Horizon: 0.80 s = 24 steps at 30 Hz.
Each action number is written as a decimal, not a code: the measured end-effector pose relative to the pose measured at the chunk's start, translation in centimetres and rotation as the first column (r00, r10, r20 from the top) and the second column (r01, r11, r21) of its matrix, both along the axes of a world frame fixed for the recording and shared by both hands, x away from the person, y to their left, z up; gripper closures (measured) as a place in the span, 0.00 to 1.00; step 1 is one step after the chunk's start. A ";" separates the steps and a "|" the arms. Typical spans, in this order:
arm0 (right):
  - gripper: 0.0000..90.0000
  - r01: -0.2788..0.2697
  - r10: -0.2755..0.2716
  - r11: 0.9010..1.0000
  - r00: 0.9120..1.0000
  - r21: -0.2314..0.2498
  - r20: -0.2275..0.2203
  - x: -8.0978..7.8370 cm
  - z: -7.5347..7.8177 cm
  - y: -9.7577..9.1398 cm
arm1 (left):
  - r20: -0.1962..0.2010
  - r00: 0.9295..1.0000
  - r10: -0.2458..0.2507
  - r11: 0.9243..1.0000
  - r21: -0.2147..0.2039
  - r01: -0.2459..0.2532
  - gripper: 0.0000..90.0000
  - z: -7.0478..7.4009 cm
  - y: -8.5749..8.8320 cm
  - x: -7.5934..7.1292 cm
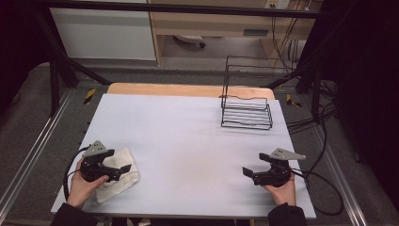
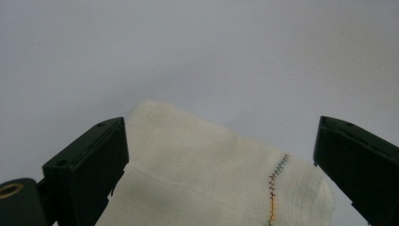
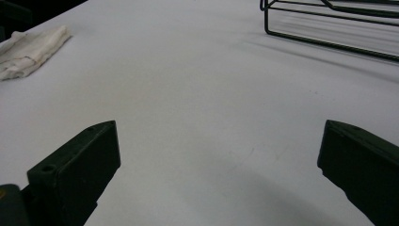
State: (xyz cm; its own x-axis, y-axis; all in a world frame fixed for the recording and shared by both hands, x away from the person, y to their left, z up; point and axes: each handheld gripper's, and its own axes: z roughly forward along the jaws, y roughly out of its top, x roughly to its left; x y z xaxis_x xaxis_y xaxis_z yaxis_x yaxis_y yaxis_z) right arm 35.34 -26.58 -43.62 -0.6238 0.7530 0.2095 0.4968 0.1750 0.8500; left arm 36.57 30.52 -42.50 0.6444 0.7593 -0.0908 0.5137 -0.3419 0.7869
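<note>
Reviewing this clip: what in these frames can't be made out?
- Cloth: its near part is cut off by the bottom edge of the left gripper view; in the high view the left tongs cover part of it.
- Wire rack: cropped by the top edge of the right gripper view.
- Whether the left tongs touch the cloth: cannot tell.
- Right tongs: open over bare table.

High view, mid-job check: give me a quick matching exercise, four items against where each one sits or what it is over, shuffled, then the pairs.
Things:
1. cloth
2. wire rack
3. left gripper
4. right gripper

Places or states:
A. far right of the table
B. open over bare table, near right
C. folded, near left
D. open over the cloth

Pairs: 1-C, 2-A, 3-D, 4-B
</note>
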 end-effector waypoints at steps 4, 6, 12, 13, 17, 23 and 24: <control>0.01 -0.001 0.001 1.000 1.000 -0.005 -0.004 0.0 0.0 0.1 | 0.000 1.000 -0.001 1.000 -0.001 0.001 0.04 0.1 -0.1 0.0; 0.00 -0.001 0.001 1.000 1.000 -0.005 -0.005 0.0 0.0 0.0 | 0.000 1.000 -0.001 1.000 0.000 0.001 0.05 0.1 -0.1 0.0; 0.01 -0.001 0.001 1.000 1.000 -0.012 -0.008 0.0 -0.1 0.1 | -0.007 1.000 0.005 1.000 0.009 -0.005 0.06 0.2 -0.1 0.1; 0.01 0.000 0.000 1.000 1.000 -0.011 -0.009 0.0 -0.1 0.1 | -0.009 1.000 0.009 1.000 0.014 -0.009 0.07 0.3 -0.1 0.3; 0.01 0.001 -0.001 1.000 1.000 -0.014 -0.011 0.0 -0.1 0.2 | -0.016 1.000 0.010 1.000 0.025 -0.009 0.08 0.6 0.0 0.6; 0.01 0.003 -0.003 1.000 1.000 -0.022 -0.010 0.0 -0.1 0.3 | -0.041 0.999 0.034 0.999 0.042 -0.032 0.13 1.3 0.4 1.6; 0.01 0.002 -0.002 1.000 1.000 -0.026 -0.010 0.0 -0.2 0.3 | -0.045 0.998 0.043 0.998 0.044 -0.041 0.14 1.4 0.3 1.6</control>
State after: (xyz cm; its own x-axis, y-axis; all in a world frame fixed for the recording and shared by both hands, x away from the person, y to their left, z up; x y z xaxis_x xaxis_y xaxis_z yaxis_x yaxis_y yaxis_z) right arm 35.37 -26.31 -43.78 -0.6204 0.7593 0.1961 0.5056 0.1961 0.8402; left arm 38.19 30.86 -41.11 0.6076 0.7895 -0.0864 0.5634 -0.3518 0.7475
